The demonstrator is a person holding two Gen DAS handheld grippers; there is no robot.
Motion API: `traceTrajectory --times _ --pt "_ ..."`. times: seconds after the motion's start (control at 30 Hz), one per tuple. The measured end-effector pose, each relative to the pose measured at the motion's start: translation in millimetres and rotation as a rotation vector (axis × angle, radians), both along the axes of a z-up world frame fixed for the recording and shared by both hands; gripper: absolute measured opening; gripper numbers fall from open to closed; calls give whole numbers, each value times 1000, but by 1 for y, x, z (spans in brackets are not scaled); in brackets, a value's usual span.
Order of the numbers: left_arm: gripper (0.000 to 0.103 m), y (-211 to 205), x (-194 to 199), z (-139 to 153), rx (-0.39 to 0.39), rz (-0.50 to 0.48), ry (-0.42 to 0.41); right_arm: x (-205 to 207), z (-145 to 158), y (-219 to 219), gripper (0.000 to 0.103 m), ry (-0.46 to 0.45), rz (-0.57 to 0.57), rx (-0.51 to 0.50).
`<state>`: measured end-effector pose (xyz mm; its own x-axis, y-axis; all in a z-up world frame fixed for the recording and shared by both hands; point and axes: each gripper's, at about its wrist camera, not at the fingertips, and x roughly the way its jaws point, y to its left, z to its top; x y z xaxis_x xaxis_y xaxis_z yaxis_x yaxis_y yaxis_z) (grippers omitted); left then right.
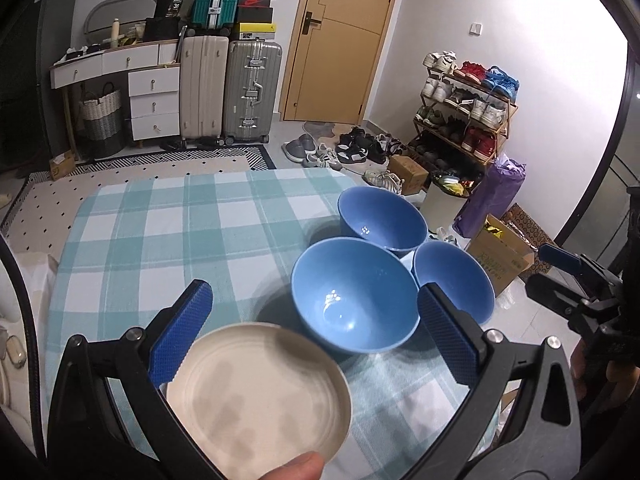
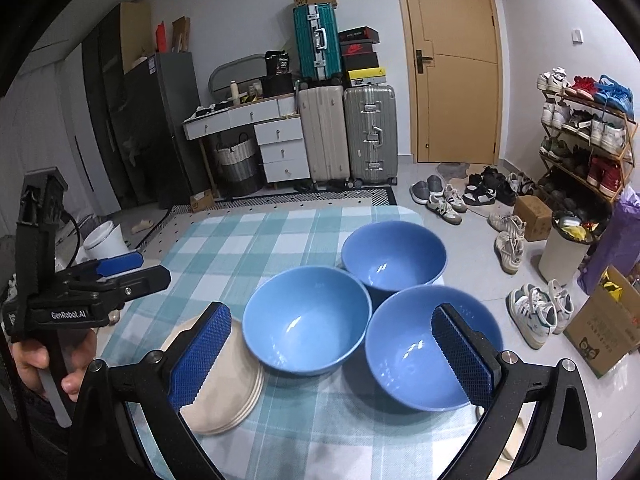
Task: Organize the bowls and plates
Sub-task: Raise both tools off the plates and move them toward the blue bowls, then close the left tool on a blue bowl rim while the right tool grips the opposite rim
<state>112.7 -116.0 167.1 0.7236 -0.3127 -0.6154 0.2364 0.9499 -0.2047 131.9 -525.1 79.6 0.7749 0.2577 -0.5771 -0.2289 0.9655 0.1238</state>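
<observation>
With the cream plates (image 2: pixel 224 384) stacked just left of the middle bowl (image 2: pixel 306 320) and two more bowls (image 2: pixel 394 254) touching it (seemingly grouped for nesting), the left gripper (image 1: pixel 316 332) and right gripper (image 2: pixel 332 354) hover spread wide, holding nothing.

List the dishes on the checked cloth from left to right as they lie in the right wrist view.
Stack of cream plates → middle blue bowl → far blue bowl → near-right blue bowl. The last two overlap in their left-right span; the far one starts and ends further left.
</observation>
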Motion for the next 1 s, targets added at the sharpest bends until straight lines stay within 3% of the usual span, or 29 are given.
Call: traceTrajectory --times 0.53,1.0 --pt "102 -38 79 -6 24 -18 8 56 22 -22 102 -1 -8 -20" --pt "102 -44 147 -35 50 -22 61 112 0 -47 102 51 -88 6"
